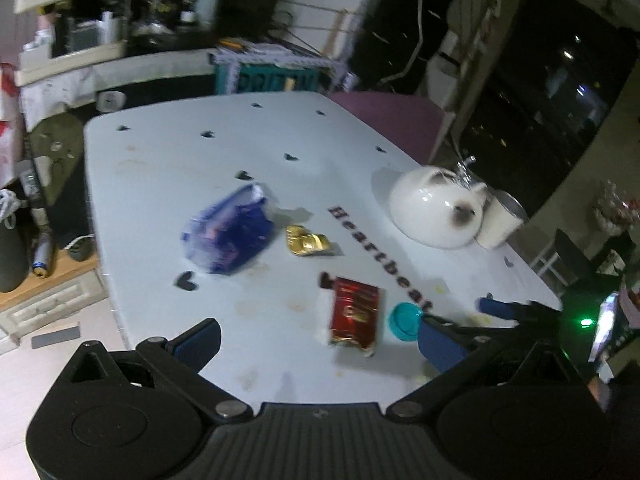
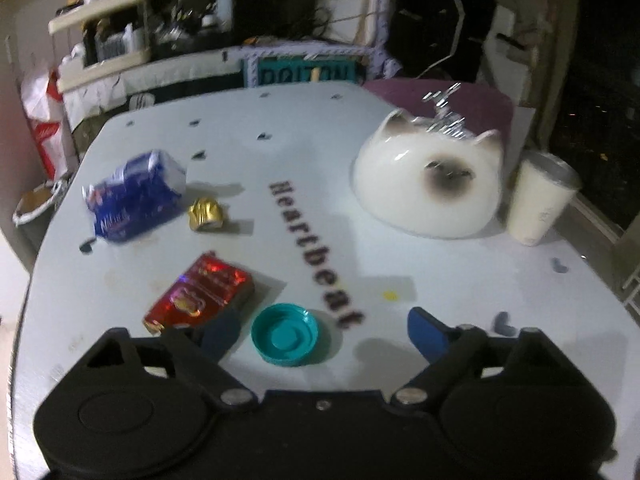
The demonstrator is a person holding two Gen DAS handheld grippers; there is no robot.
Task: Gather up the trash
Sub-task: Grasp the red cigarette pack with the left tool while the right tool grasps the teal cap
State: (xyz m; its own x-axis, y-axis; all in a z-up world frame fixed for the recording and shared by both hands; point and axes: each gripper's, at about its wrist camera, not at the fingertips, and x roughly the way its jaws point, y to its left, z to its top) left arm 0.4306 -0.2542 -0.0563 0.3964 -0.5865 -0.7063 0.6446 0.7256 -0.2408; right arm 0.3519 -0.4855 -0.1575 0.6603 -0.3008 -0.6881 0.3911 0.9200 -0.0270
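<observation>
Table [image 2: 440, 280]: white, printed "Heartbeat" (blurred).
Teal cap [image 2: 285, 335]: beside that lettering, between the right gripper [image 2: 320, 334]'s wide-open jaws, untouched.
Left gripper [image 1: 316, 344]: jaws wide, empty.
Red wrapper [image 2: 200, 294]: left of cap.

The room is dim. A pale counter [image 2: 460, 280] printed with dark hearts stands before cluttered cream shelves [image 2: 104, 20] and a teal crate [image 2: 306, 72]; dark windows [image 1: 560, 92] show scattered lights outside.
</observation>
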